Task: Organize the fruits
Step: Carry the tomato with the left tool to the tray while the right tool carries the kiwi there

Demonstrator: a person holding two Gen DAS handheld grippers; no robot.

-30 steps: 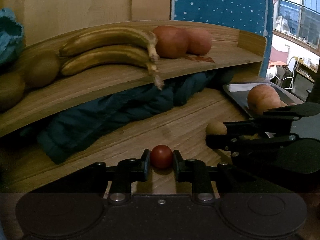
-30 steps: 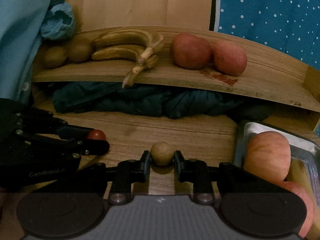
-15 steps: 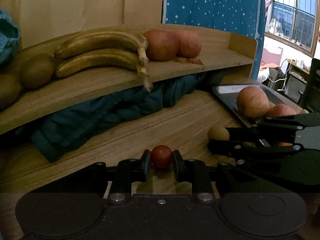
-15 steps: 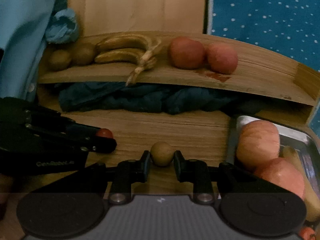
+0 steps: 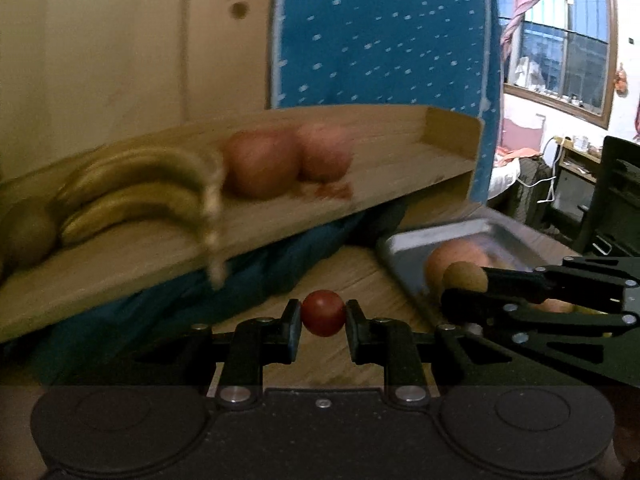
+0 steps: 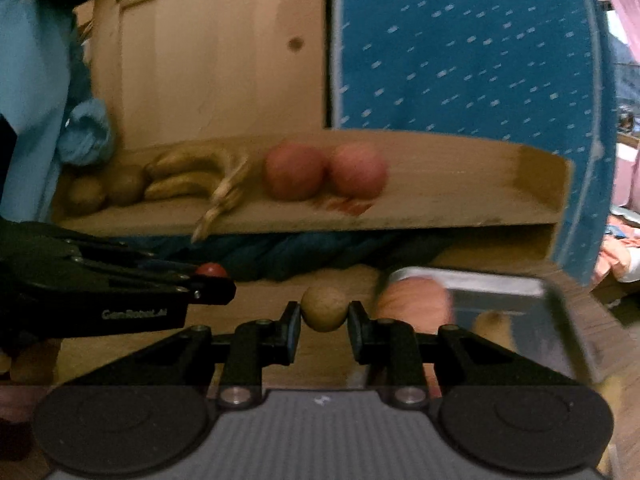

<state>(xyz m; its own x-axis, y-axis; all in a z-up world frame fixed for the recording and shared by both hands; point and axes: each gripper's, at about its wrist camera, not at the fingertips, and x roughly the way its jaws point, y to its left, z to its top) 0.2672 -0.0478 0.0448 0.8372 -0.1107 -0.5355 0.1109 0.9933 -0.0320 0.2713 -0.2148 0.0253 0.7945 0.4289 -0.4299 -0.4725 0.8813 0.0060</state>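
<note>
My left gripper (image 5: 323,314) is shut on a small red round fruit (image 5: 323,313), held above the wooden table. My right gripper (image 6: 324,314) is shut on a small tan round fruit (image 6: 324,309). Each gripper shows in the other's view: the right one (image 5: 460,286) with the tan fruit (image 5: 466,277), the left one (image 6: 214,280) with the red fruit (image 6: 211,270). The wooden shelf (image 6: 440,204) holds two kiwis (image 6: 86,196), bananas (image 6: 188,178) and two red apples (image 6: 324,176). A metal tray (image 6: 500,292) at right holds an apple (image 6: 412,300).
Dark blue cloth (image 5: 168,304) is stuffed under the shelf. A blue dotted panel (image 6: 460,52) and a wooden wall (image 6: 216,60) stand behind it. The shelf has bare wood to the right of the apples (image 5: 404,160). A window and clutter are at far right (image 5: 560,80).
Both grippers have risen and pulled back with their fruits still held. The shelf now sits lower in both views, and the tray appears closer ahead.
</note>
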